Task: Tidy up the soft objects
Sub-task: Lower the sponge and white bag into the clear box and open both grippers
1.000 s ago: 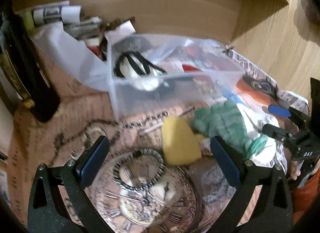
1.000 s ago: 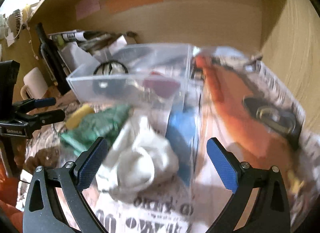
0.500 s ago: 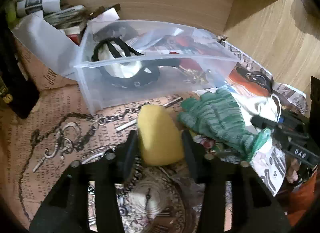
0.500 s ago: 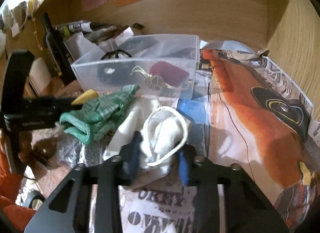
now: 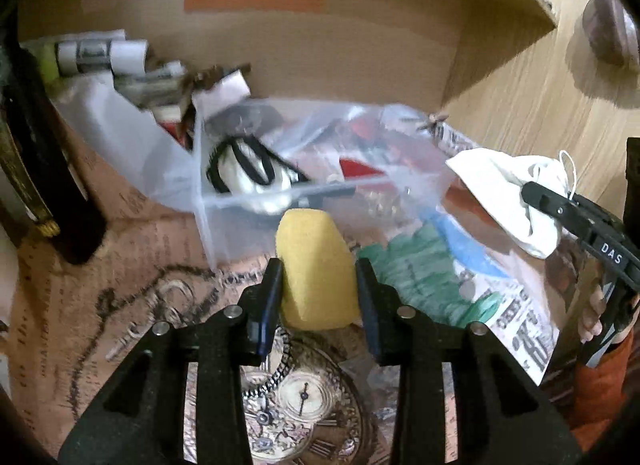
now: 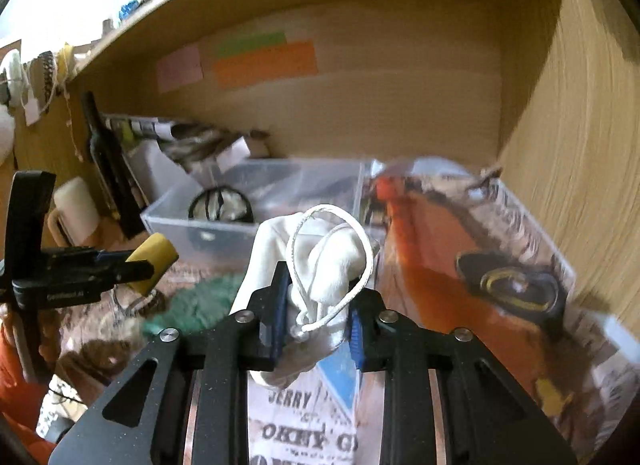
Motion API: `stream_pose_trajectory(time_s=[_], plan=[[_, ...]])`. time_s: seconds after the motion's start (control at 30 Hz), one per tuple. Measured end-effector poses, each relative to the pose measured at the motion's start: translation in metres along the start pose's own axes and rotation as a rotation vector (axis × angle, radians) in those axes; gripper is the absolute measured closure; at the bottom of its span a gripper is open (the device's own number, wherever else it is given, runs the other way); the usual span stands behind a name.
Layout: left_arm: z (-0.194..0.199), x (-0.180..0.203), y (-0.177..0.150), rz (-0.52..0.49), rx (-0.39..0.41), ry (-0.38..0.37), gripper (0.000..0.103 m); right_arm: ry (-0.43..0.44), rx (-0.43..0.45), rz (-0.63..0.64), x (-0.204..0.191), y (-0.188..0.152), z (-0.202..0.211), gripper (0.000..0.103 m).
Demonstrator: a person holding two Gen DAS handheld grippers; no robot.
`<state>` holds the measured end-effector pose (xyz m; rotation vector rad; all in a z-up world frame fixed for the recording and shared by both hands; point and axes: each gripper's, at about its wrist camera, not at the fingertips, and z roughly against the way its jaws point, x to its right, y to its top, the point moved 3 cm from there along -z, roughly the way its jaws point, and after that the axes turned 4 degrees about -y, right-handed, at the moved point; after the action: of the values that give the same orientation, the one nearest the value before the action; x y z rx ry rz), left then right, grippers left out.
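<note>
My left gripper [image 5: 318, 271] grips a yellow sponge [image 5: 312, 241] and holds it above the table; its jaws are still closing on it. My right gripper [image 6: 320, 297] holds a white drawstring pouch [image 6: 320, 253] lifted off the table, its jaws also still closing. In the left wrist view the pouch [image 5: 500, 189] hangs at the right from the right gripper [image 5: 536, 197]. The right wrist view shows the sponge [image 6: 158, 255] at the left. A green glove [image 5: 420, 269] lies on the table between them. Behind stands a clear plastic bin [image 5: 248, 217] with black-banded and red items inside.
A dark bottle [image 5: 24, 169] stands at the left, with paper rolls [image 5: 100, 53] and a white plastic sheet behind the bin. Wooden walls close off the back and the right side [image 6: 580, 145]. Printed paper [image 6: 440, 265] covers the table, and a beaded bracelet [image 5: 280, 349] lies below the sponge.
Both grippers went from wide open to shut, the left on the sponge and the right on the pouch. Both items have since risen off the table.
</note>
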<state>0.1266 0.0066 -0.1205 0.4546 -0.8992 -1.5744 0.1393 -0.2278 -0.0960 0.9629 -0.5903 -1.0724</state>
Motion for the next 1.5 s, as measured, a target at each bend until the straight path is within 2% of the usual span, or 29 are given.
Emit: stream_pose_trajectory(time_s=[0.4,0.63,0.83,0.97,1.27,1.5], plan=[[0.047,-0.005,0.050,-0.030,0.191,0.067,0.067,0.008,0.158,0.087,-0.019,0.062,0.003,0.080],[0.048,-0.020,0.078,-0.007,0.232,0.085,0.067,0.048,0.177,0.089,-0.033,0.082,-0.018,0.080],[0.023,-0.032,0.089,0.026,0.194,0.091,0.067,0.066,0.135,0.093,-0.043,0.088,-0.047,0.080],[0.000,-0.038,0.090,0.041,0.142,0.093,0.067,0.080,0.077,0.095,-0.047,0.086,-0.070,0.080],[-0.052,-0.043,0.086,0.035,0.020,0.098,0.067,0.091,-0.071,0.096,-0.049,0.067,-0.121,0.080],[-0.076,-0.040,0.076,0.019,-0.032,0.102,0.067,0.097,-0.165,0.119,-0.055,0.054,-0.144,0.077]])
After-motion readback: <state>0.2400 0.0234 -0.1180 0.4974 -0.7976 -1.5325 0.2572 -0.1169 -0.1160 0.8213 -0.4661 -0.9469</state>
